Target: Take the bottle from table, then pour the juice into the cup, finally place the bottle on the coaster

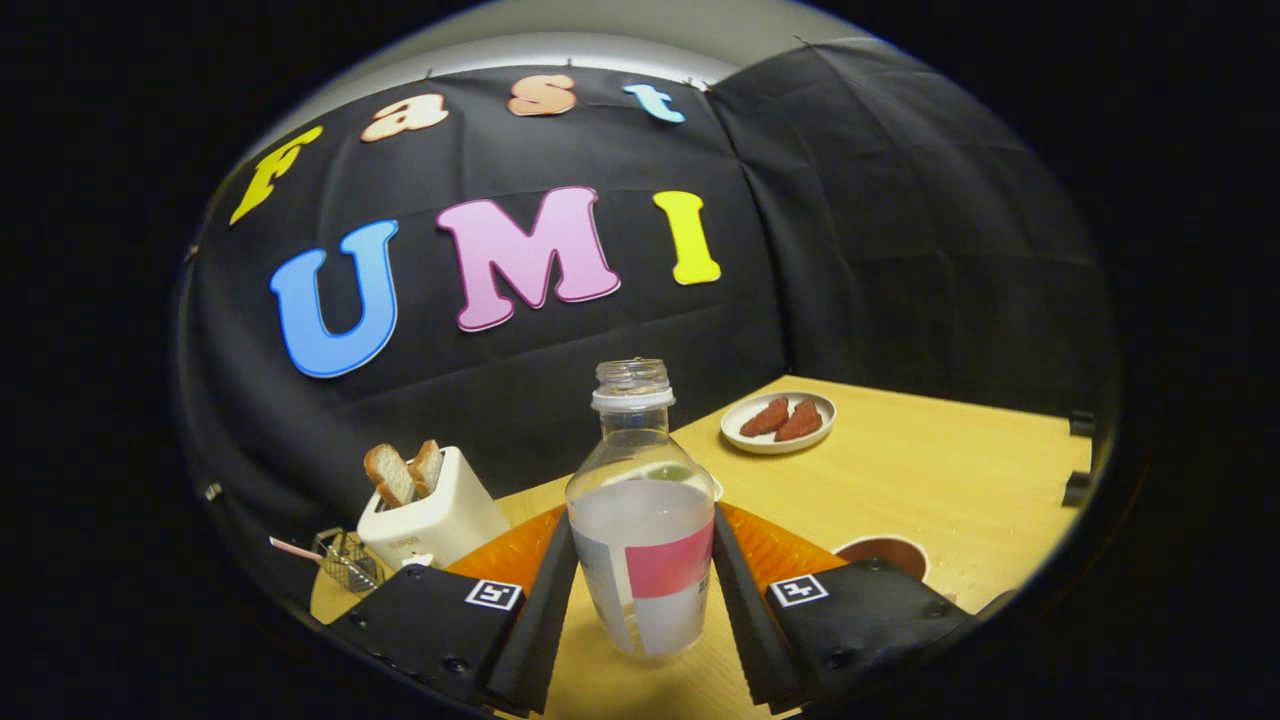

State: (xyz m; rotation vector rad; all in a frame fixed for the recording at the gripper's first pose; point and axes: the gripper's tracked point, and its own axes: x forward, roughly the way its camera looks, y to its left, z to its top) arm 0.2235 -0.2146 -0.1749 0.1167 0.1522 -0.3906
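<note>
Looking along my gripper (642, 590), I have the table (930, 480) as the biggest thing ahead, pale wood, running back to the black cloth wall. The view is tilted, so everything leans a little.

Next in size is the bottle (640, 500), clear plastic, uncapped, with a pale liquid filling roughly its lower half and a white and pink label around the body. It sits between my two fingers, base low near the table; I cannot tell whether it rests on the wood or is just off it. The fingers (545, 610) stand close on either side of the label, each one right against the bottle's wall, so the jaws look clamped on it, though I cannot be sure how hard they press.

Behind the fingers lies an orange mat (775, 545), showing on both sides of the bottle.

Off to the left, near the wall, stands a white toaster (435, 515) with two slices of bread (405, 470) poking up. Just beside it, further left, is a small wire basket (345, 560).

Far right of the bottle, well beyond it, a white plate (778, 422) holds two reddish-brown pieces of food. Nearer, just past my right finger, I see the round brown rim of a cup (882, 552).
</note>
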